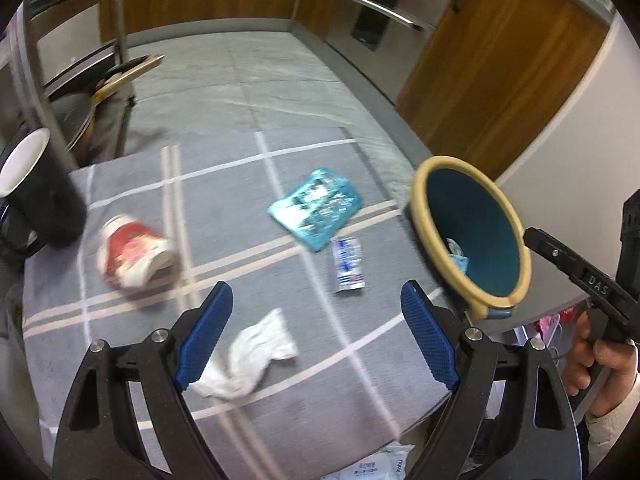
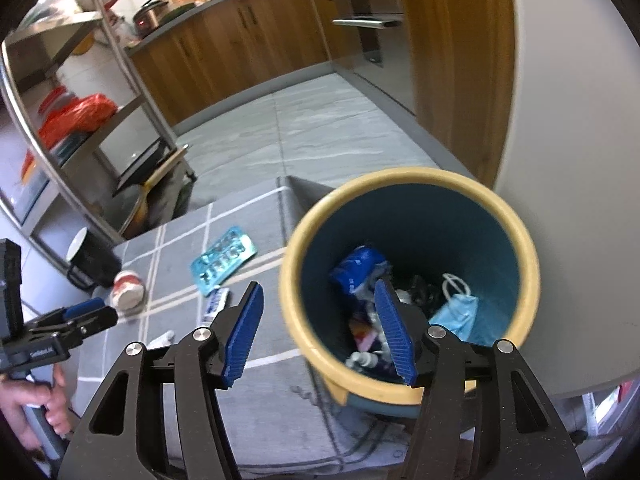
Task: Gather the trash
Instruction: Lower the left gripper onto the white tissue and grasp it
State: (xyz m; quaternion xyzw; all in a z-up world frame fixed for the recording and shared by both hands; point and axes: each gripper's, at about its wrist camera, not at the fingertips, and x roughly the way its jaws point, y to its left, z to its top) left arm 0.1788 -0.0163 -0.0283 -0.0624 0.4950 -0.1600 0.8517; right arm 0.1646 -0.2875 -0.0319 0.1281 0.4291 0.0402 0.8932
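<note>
A grey cloth (image 1: 248,240) with white lines covers a low table. The left gripper (image 1: 316,316) hangs over the near part of the cloth with its blue jaws wide apart and nothing between them. A crumpled white tissue (image 1: 256,356) lies just under it, close to the left jaw and near the cloth's front edge.

More trash sits farther out on the cloth. A red and white cup (image 1: 132,256) lies on its side toward the left. A teal pill pack (image 1: 316,208) lies flat in the middle, and a small blue and white packet (image 1: 349,266) lies just beside its near corner. There is bare cloth between the tissue, the cup and the packet. A black cup (image 1: 40,188) with a white inside stands at the cloth's left edge.

The bin (image 2: 520,264), blue with a yellow rim, stands at the cloth's right edge, next to a white wall. The right gripper (image 2: 320,332) hangs over the bin's near rim with its jaws wide apart and holding nothing. One jaw is over the inside of the bin and the other is outside it. Down in the bin lie a blue mask (image 2: 458,312), a blue wrapper (image 2: 356,268) and other bits I cannot make out.

Past the far edge of the cloth the grey floor (image 2: 320,132) is open, with a metal rack (image 2: 72,92) on the left and wooden cupboards (image 2: 224,48) behind.
</note>
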